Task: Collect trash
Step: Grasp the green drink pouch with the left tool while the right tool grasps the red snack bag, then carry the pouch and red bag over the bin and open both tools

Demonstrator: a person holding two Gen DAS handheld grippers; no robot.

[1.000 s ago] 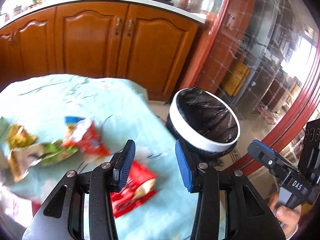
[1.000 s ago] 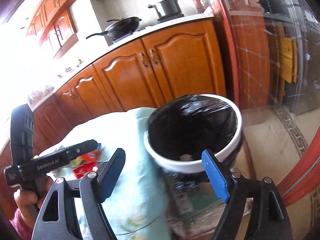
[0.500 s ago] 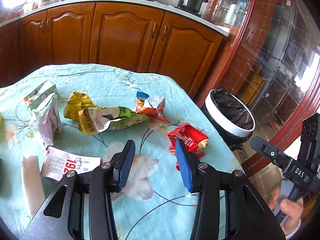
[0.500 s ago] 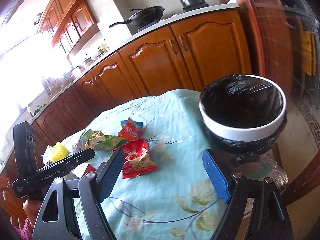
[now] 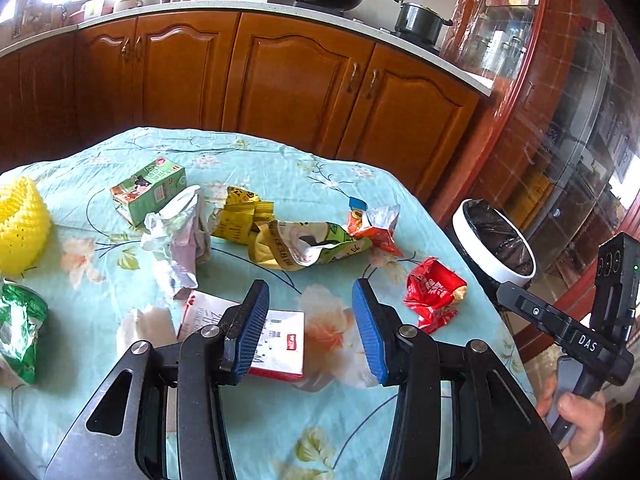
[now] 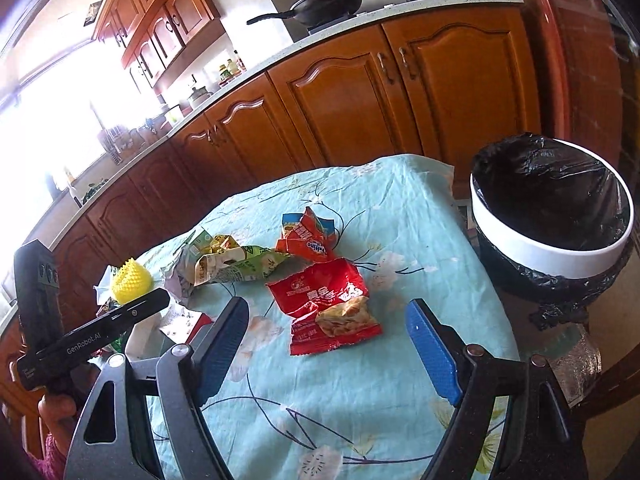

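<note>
Left wrist view: left hand-held gripper [image 5: 310, 320] hovers over the worktop [image 5: 240, 160], jaws opening, nothing between them; a white card [image 5: 276, 344] lies below. Scattered beyond: green carton [image 5: 150, 190], crumpled paper [image 5: 180, 240], yellow wrapper [image 5: 242, 220], red wrapper [image 5: 434, 292]. Bin [image 5: 494, 242] stands off the worktop's right edge. Right wrist view: right hand-held gripper [image 6: 330, 348] spread wide, empty, above the red wrapper [image 6: 328, 308]; black-lined bin [image 6: 552, 220] just beside the worktop [image 6: 400, 380].

Bare cloth [image 6: 360, 392] before red wrapper [image 6: 328, 304]
</note>
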